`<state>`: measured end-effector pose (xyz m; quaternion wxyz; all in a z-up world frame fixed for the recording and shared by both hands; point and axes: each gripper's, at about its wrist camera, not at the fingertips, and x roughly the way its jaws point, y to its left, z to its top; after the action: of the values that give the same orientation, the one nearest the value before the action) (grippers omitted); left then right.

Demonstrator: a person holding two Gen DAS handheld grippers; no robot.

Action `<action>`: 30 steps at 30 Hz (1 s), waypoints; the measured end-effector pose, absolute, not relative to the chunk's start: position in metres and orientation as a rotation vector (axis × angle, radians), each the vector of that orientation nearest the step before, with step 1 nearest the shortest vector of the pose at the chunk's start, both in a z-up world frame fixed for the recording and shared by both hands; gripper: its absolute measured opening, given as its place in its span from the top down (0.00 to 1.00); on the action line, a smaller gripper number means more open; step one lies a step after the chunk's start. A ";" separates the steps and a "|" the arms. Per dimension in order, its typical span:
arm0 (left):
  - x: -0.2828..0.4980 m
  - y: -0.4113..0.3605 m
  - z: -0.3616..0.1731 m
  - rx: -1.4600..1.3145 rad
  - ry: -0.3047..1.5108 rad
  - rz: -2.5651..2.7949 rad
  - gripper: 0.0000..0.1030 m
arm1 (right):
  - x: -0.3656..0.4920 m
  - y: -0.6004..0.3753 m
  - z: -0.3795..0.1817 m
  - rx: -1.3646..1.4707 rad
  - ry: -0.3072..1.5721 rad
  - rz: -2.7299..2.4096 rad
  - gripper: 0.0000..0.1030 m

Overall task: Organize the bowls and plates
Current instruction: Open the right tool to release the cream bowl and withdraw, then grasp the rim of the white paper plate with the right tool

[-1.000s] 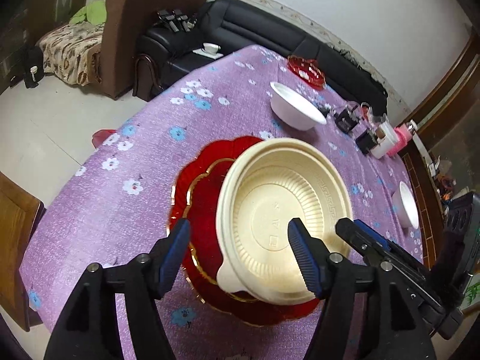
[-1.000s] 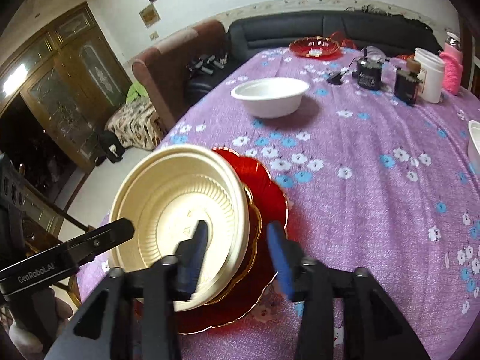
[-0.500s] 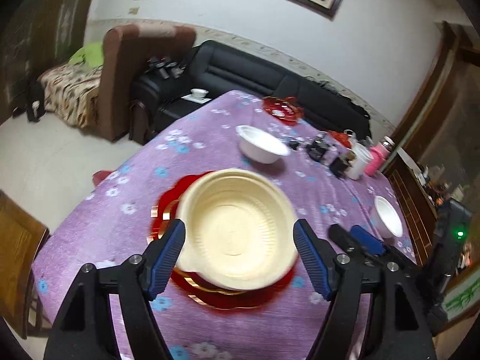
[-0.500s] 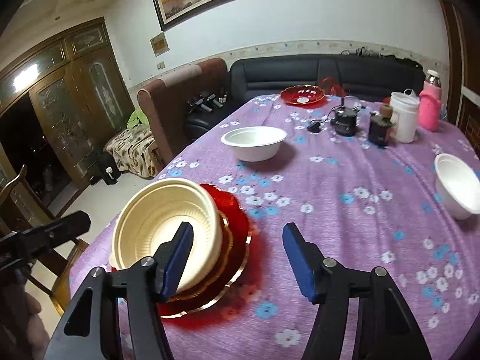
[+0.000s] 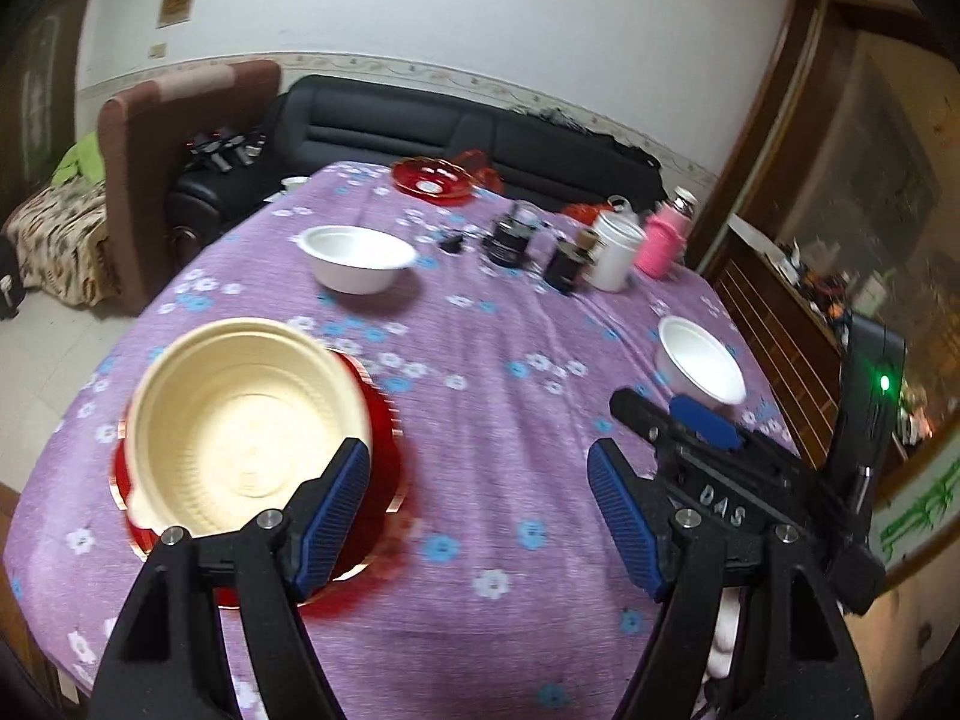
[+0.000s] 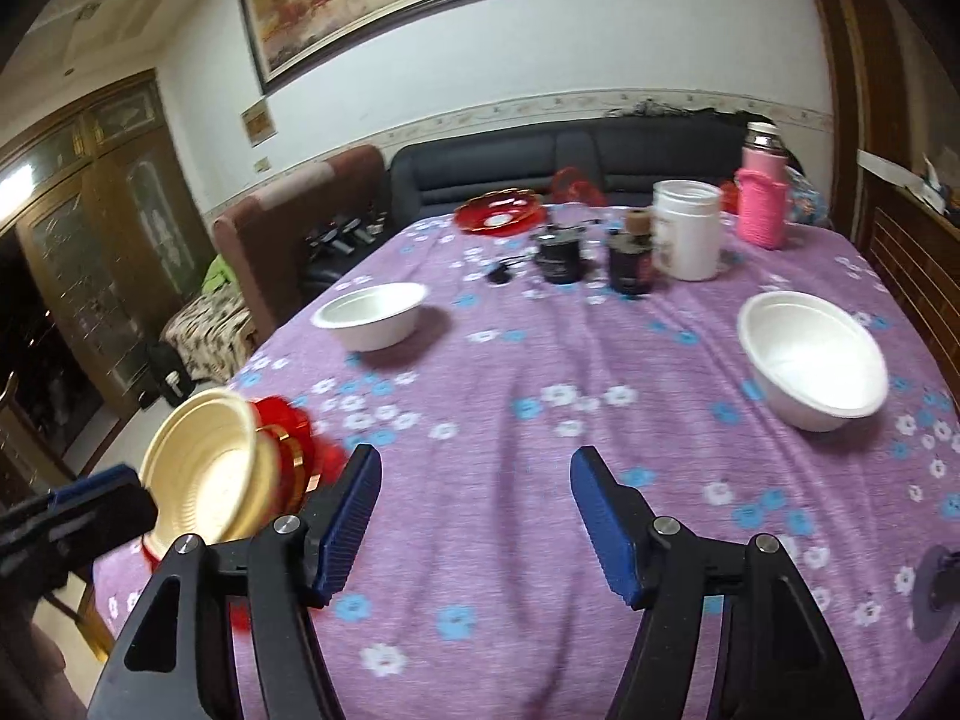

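A cream bowl sits on stacked red plates at the near left of the purple table; it also shows in the right wrist view. A white bowl stands mid-table, also in the right wrist view. Another white bowl stands at the right, also in the right wrist view. A red plate lies at the far end. My left gripper is open and empty, above the table right of the cream bowl. My right gripper is open and empty.
Dark jars, a white container and a pink bottle stand at the far right of the flowered tablecloth. A black sofa and a brown armchair lie beyond the table.
Both grippers have drawn back and up from the cream bowl and swung to the right. Both have opened wider. The cream bowl stays on the red plates.
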<state>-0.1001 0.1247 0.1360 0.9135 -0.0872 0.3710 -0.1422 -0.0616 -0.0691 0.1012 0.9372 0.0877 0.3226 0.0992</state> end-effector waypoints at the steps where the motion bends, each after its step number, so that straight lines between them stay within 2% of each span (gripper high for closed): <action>1: -0.098 0.117 0.135 -0.170 0.771 -0.301 0.28 | -0.060 -0.077 0.101 0.186 0.658 0.192 0.32; 9: -0.087 0.082 0.129 -0.129 0.813 -0.348 0.28 | -0.039 -0.133 0.103 0.233 0.639 0.098 0.32; 15: -0.075 0.069 0.121 -0.105 0.840 -0.348 0.28 | -0.011 -0.193 0.104 0.221 0.587 -0.160 0.32; 21: -0.059 0.062 0.107 -0.101 0.875 -0.334 0.28 | -0.009 -0.256 0.078 0.335 0.564 -0.350 0.32; 30: -0.049 0.036 0.087 -0.087 0.946 -0.404 0.28 | -0.012 -0.261 0.072 0.319 0.532 -0.366 0.32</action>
<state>-0.0489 0.0365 0.0869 0.8697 -0.0414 0.4523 -0.1933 -0.0116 -0.2614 0.0721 0.9358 0.1560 0.2605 -0.1790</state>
